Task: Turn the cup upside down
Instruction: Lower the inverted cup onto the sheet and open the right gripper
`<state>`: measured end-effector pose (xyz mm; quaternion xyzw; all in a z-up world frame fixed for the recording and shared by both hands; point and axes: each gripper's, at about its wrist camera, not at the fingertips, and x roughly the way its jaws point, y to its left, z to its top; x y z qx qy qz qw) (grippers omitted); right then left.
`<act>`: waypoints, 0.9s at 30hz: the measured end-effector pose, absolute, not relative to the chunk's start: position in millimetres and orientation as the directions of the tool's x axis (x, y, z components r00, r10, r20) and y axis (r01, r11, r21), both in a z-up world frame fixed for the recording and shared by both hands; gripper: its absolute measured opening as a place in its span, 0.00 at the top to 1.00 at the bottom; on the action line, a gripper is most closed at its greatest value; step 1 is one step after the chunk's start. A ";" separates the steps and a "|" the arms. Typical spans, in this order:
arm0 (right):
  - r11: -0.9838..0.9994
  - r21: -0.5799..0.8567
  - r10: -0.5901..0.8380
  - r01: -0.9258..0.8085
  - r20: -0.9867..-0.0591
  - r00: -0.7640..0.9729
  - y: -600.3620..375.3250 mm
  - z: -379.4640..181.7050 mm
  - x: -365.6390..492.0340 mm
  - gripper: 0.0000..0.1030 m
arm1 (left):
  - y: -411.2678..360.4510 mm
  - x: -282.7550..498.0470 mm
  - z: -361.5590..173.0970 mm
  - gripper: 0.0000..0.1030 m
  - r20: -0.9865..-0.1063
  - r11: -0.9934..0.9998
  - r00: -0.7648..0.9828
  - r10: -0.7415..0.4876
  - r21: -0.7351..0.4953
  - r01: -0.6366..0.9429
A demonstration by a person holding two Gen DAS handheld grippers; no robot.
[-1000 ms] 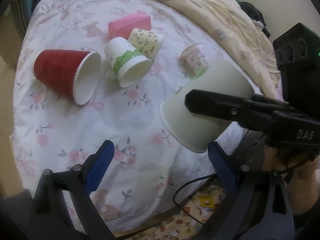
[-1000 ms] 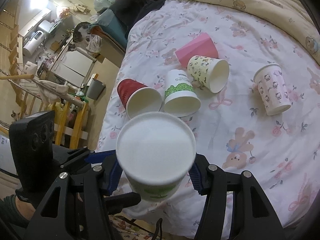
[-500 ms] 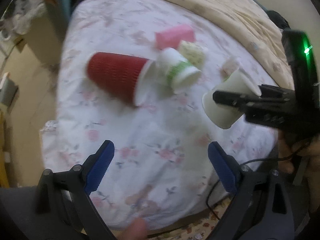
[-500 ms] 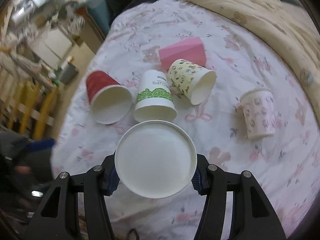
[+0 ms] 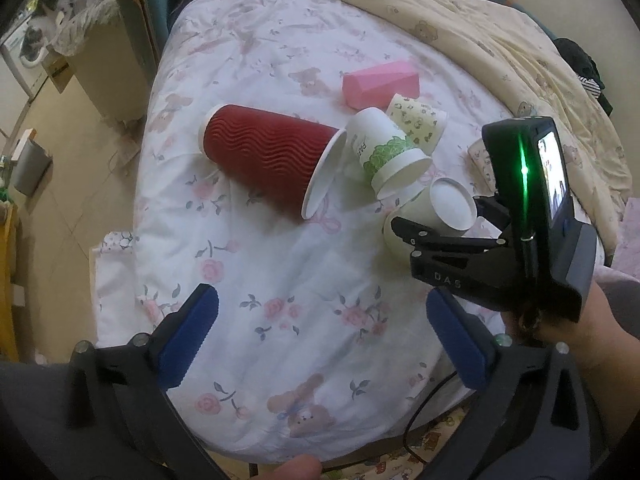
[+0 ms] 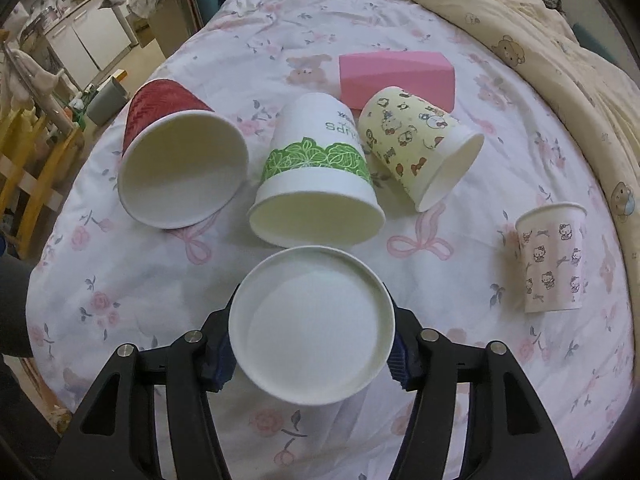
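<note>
Three cups lie on their sides in a row mid-bed (image 6: 120, 312): ribbed cup (image 6: 180, 156) toward the left edge, banded cup (image 6: 316, 184) beside it, patterned cup (image 6: 420, 148) right of that. A box (image 6: 396, 76) lies behind them. A small cup (image 6: 552, 260) stands near the right edge. The gripped cup (image 6: 312, 324) sits before the banded one.

The black two-finger right gripper (image 6: 312, 354) with blue pads has its jaws closed on the sides of a white paper cup (image 6: 311, 326), whose flat base faces the wrist camera. A bare hand (image 5: 568, 328) grips its handle. The black left gripper (image 5: 320, 340) with blue pads hangs spread wide, holding nothing.
</note>
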<state>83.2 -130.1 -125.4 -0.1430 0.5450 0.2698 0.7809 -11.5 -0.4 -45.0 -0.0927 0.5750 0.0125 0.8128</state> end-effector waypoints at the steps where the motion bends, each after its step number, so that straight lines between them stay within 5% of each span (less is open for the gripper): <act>1: 0.813 0.069 0.265 -0.578 -0.928 0.261 -130.0 -125.5 83.0 0.38 | -1.1 -11.4 -45.3 0.00 -0.937 0.983 0.338 -0.086 -0.135 -0.125; 4: 0.812 0.099 0.275 -0.575 -0.934 0.228 -130.6 -128.8 84.5 0.24 | -1.8 -12.0 -45.4 0.00 -0.937 0.984 0.340 -0.079 -0.129 -0.126; 13: 0.836 0.206 0.366 -0.508 -0.899 0.238 -152.7 -97.4 85.0 0.04 | 8.5 -15.7 -37.4 0.00 -0.918 0.976 0.388 -0.078 -0.150 -0.159; 27: 0.882 0.334 0.457 -0.333 -0.781 0.426 -240.8 -16.0 25.4 0.00 | 5.5 -38.5 -10.9 0.00 -0.854 0.971 0.520 -0.024 -0.145 -0.192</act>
